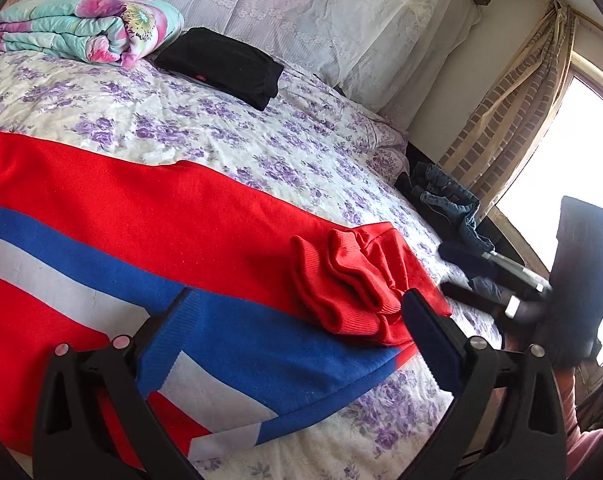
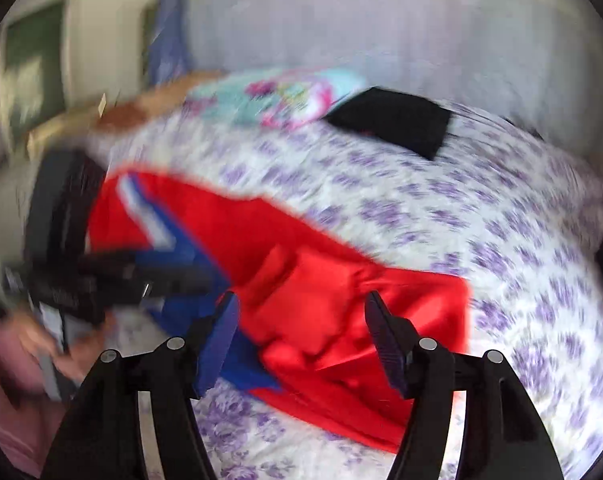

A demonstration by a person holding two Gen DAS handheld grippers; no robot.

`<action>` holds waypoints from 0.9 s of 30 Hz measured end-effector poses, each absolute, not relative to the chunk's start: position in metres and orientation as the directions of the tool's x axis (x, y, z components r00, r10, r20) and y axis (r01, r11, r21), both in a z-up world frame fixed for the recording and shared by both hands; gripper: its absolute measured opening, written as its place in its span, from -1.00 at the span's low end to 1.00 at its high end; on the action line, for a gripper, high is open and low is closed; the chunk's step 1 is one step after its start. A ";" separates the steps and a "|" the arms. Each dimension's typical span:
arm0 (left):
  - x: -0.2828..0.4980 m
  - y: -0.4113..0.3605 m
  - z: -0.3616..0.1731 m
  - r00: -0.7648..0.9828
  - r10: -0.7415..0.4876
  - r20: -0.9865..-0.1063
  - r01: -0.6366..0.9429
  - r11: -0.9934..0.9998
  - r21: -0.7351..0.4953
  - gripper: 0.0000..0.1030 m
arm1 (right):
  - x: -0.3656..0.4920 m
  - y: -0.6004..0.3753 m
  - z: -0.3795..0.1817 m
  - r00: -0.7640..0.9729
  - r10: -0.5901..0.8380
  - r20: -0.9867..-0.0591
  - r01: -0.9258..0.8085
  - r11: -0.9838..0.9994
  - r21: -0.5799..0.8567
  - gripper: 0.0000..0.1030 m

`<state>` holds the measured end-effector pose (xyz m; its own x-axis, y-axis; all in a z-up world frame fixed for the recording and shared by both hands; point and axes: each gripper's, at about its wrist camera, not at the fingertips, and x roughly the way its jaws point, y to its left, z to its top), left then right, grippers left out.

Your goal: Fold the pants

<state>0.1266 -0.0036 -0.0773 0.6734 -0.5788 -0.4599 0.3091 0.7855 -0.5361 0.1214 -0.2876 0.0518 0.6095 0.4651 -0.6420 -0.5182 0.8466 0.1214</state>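
Note:
Red pants (image 1: 141,216) with blue and white side stripes lie stretched across the flowered bed sheet (image 1: 221,128). Their ribbed red cuffs (image 1: 341,288) are bunched at the bed's right end. My left gripper (image 1: 297,308) is open just above the blue stripe, its right finger beside the cuffs. In the blurred right wrist view the pants (image 2: 321,300) lie folded over. My right gripper (image 2: 301,312) is open over the red cloth and holds nothing. The left gripper (image 2: 113,276) shows at the left there.
A folded black garment (image 1: 221,64) and a rolled floral quilt (image 1: 81,28) lie at the far side of the bed. Jeans (image 1: 449,196) and dark clothes are piled off the bed's right end by the curtain (image 1: 513,92) and window.

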 end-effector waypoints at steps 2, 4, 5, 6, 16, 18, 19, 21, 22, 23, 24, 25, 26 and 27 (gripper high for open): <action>0.128 -0.004 -0.078 0.674 -0.573 -0.466 0.306 0.790 -0.531 0.91 | 0.142 -0.327 0.052 0.607 0.507 -0.612 -0.407 0.860 0.309 0.04; 0.128 -0.004 -0.078 0.674 -0.572 -0.467 0.305 0.791 -0.530 0.91 | 0.157 -0.352 0.043 0.593 0.542 -0.595 -0.333 0.838 0.432 -0.23; 0.128 -0.003 -0.079 0.674 -0.574 -0.465 0.306 0.790 -0.531 0.91 | 0.160 -0.356 0.039 0.595 0.531 -0.603 -0.316 0.845 0.432 -0.23; 0.128 -0.003 -0.078 0.674 -0.575 -0.463 0.306 0.789 -0.533 0.91 | 0.157 -0.351 0.037 0.590 0.521 -0.616 -0.331 0.853 0.404 -0.24; 0.126 -0.001 -0.078 0.681 -0.581 -0.445 0.306 0.778 -0.549 0.91 | 0.095 -0.232 0.011 0.495 0.442 -0.748 -0.725 0.685 -0.075 -0.17; 0.126 -0.001 -0.078 0.683 -0.582 -0.442 0.305 0.777 -0.551 0.91 | 0.097 -0.225 0.010 0.525 0.412 -0.745 -0.717 0.685 -0.127 -0.17; 0.126 -0.001 -0.078 0.682 -0.581 -0.444 0.305 0.778 -0.550 0.91 | 0.099 -0.225 0.011 0.539 0.399 -0.742 -0.708 0.691 -0.144 -0.17; 0.126 -0.001 -0.077 0.682 -0.581 -0.443 0.305 0.778 -0.550 0.91 | 0.106 -0.226 0.012 0.528 0.411 -0.744 -0.705 0.701 -0.113 -0.17; 0.125 -0.001 -0.077 0.683 -0.583 -0.441 0.306 0.776 -0.552 0.91 | 0.107 -0.227 0.013 0.522 0.417 -0.745 -0.704 0.704 -0.099 -0.18; 0.125 -0.001 -0.077 0.683 -0.584 -0.438 0.306 0.774 -0.555 0.91 | 0.109 -0.228 0.014 0.517 0.421 -0.746 -0.703 0.706 -0.089 -0.22; 0.125 0.000 -0.077 0.683 -0.586 -0.436 0.306 0.772 -0.557 0.91 | 0.110 -0.229 0.014 0.512 0.426 -0.746 -0.703 0.707 -0.079 -0.27; 0.125 0.000 -0.077 0.683 -0.586 -0.436 0.307 0.772 -0.557 0.91 | 0.111 -0.230 0.014 0.510 0.430 -0.745 -0.702 0.709 -0.071 -0.35; 0.125 0.000 -0.077 0.683 -0.585 -0.437 0.306 0.773 -0.556 0.91 | 0.112 -0.231 0.014 0.507 0.436 -0.743 -0.700 0.712 -0.060 -0.49; 0.125 0.000 -0.077 0.683 -0.584 -0.439 0.306 0.774 -0.555 0.91 | 0.113 -0.232 0.014 0.504 0.440 -0.743 -0.695 0.717 -0.046 -0.59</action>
